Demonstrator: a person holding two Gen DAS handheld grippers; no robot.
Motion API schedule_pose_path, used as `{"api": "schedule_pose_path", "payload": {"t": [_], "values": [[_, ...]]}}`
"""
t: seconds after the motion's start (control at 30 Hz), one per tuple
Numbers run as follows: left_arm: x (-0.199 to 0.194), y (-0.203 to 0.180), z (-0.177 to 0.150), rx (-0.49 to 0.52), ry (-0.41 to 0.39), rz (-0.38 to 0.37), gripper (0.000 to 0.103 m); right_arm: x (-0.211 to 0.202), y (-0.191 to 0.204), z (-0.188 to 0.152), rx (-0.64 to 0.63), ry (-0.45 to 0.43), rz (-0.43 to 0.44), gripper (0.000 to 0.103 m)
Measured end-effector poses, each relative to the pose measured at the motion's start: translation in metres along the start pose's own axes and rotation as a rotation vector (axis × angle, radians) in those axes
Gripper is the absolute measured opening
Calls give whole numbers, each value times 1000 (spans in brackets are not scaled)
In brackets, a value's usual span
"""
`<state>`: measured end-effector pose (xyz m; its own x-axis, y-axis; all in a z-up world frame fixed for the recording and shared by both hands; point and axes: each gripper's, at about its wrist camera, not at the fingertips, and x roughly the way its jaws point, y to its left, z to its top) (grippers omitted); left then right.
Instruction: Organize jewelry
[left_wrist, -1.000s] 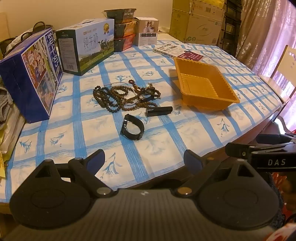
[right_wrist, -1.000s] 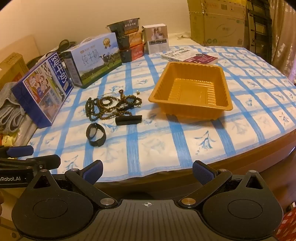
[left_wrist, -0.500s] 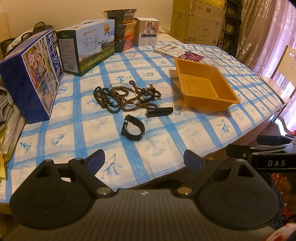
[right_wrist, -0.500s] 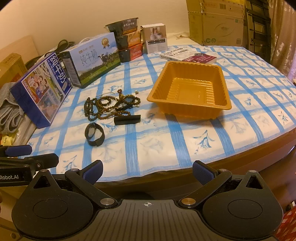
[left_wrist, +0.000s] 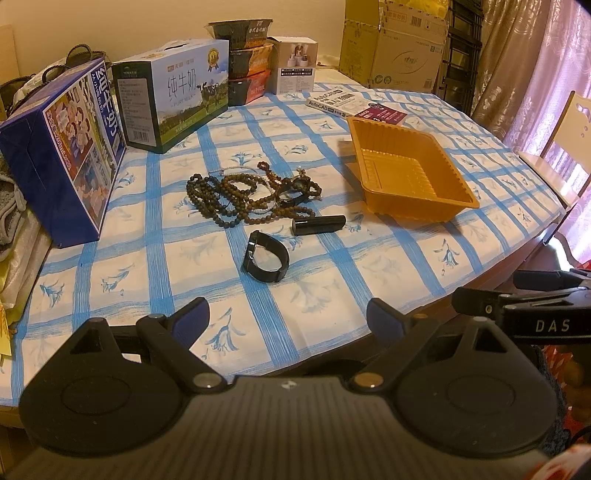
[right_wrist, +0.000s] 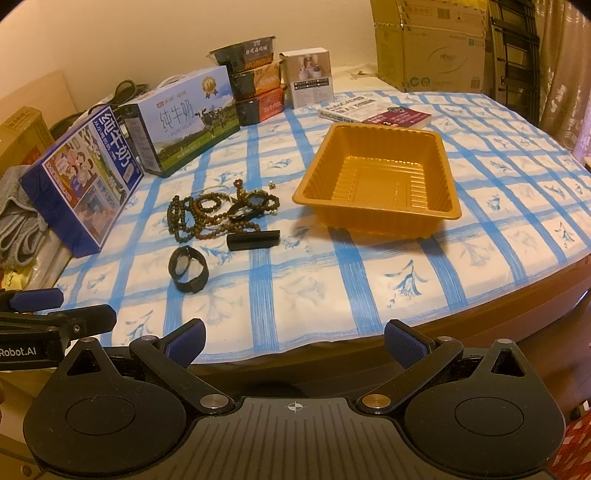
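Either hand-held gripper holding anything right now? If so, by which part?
Nothing held. The left hand-held gripper and right hand-held gripper are both open and empty at the table's near edge; beads lie untouched.

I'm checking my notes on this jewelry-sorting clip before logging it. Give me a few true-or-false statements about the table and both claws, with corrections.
1. The orange ribbed plastic tray holds nothing. True.
2. The tangle of brown bead strands lies inside that tray. False: it lies on the blue-checked tablecloth, beside the tray.
3. The left claw is open and holds nothing. True.
4. The right claw is shut on the black looped wristband. False: it is open, and the wristband lies on the cloth.
5. The black cylindrical tube stands upright. False: it lies on its side.
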<state>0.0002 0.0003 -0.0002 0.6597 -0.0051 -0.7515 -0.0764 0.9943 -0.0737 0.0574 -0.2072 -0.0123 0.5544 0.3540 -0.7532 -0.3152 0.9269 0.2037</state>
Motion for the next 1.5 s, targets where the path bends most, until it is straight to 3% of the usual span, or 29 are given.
{"api": "schedule_pose_path", "payload": {"t": [1.5], "values": [[0,0,0,0,-4,1,91,-1,0,3,-4,-7,-6,103]]}}
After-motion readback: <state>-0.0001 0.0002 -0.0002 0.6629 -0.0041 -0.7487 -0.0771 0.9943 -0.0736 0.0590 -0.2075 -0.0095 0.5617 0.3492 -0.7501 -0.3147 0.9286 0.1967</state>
